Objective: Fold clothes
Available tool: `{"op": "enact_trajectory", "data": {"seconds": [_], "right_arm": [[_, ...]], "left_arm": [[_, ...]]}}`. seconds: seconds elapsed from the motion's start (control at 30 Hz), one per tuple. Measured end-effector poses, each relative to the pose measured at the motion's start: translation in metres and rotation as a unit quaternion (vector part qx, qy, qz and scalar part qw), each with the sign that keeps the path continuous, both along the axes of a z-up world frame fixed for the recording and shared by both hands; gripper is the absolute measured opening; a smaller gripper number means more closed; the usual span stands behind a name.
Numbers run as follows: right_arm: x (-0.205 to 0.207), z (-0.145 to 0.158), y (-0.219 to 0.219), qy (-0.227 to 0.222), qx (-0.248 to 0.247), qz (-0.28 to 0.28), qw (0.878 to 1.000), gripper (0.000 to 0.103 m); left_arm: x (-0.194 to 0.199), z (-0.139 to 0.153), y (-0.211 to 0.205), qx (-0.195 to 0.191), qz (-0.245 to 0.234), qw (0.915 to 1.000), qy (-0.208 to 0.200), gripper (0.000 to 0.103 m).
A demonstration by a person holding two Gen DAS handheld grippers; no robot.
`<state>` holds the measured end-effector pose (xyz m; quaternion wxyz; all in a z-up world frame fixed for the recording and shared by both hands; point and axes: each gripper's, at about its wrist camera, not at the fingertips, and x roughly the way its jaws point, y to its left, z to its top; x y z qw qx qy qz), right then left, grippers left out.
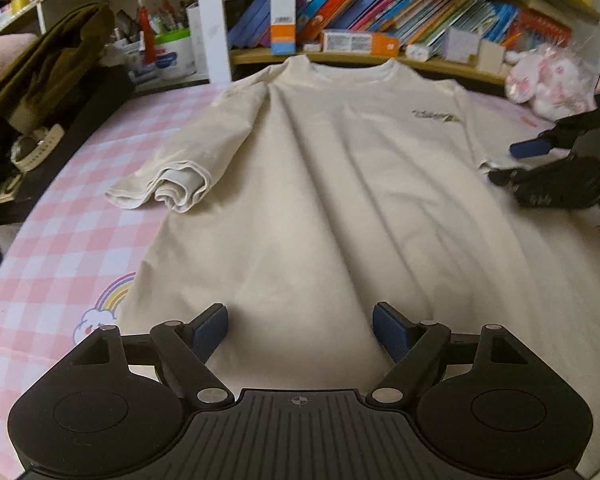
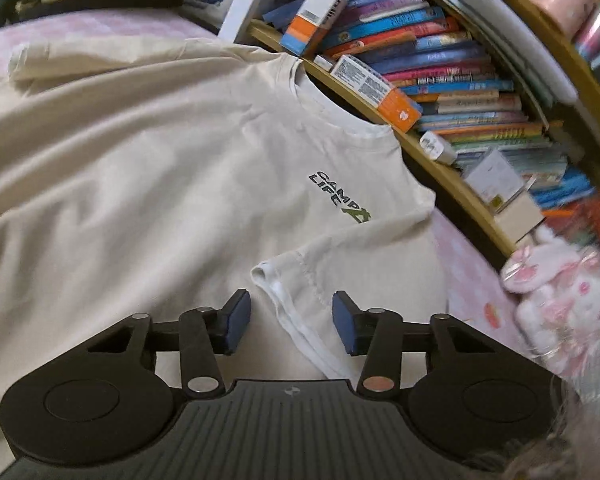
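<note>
A pink-checked bed (image 1: pixel 60 240) carries the cream T-shirt (image 1: pixel 320 200) spread flat — a pink plush toy (image 1: pixel 548 80) lies at its far corner

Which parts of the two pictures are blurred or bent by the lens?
Left wrist view: the shelf bows with fisheye distortion; the right gripper at the edge is smeared. Right wrist view: the shirt logo reads fairly clearly, but the plush toy is motion-blurred and the shelf curves strongly.

"CAMP LIFE" printed on cream T-shirt (image 2: pixel 180 184) chest, book spines unreadable
</note>
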<state>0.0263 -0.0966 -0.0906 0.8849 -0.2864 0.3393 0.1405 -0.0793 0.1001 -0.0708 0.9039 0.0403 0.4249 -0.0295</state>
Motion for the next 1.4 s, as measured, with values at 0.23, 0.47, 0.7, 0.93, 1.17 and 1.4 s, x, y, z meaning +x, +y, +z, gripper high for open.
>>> {"op": "enact_trajectory", "data": {"seconds": [0.23,0.47,0.7,0.93,1.17,1.4], "right_arm": [[0.018,0.014,-0.038,0.013,0.088,-0.009,0.996,0.007],[0.053,0.068,-0.175,-0.047,0.134,-0.128,0.982,0.007],[0.109,0.058,-0.261,-0.027,0.105,-0.193,0.975,0.006],[0.128,0.044,-0.286,0.001,0.123,-0.235,0.964,0.023],[0.07,0.056,-0.313,0.055,0.23,-0.238,0.942,0.034],[0.038,0.038,-0.281,0.107,0.221,-0.225,0.943,0.019]], "left_arm": [[0.007,-0.001,-0.012,0.025,0.062,0.9977,0.01,0.084],[0.009,0.002,-0.023,0.042,0.105,0.9934,0.015,0.084],[0.012,0.004,-0.031,0.059,0.131,0.9894,0.021,0.084],[0.01,0.006,-0.038,0.072,0.14,0.9872,0.026,0.084],[0.007,0.006,-0.039,0.064,0.145,0.9871,0.023,0.084],[0.007,0.007,-0.04,0.065,0.141,0.9875,0.024,0.084]]}}
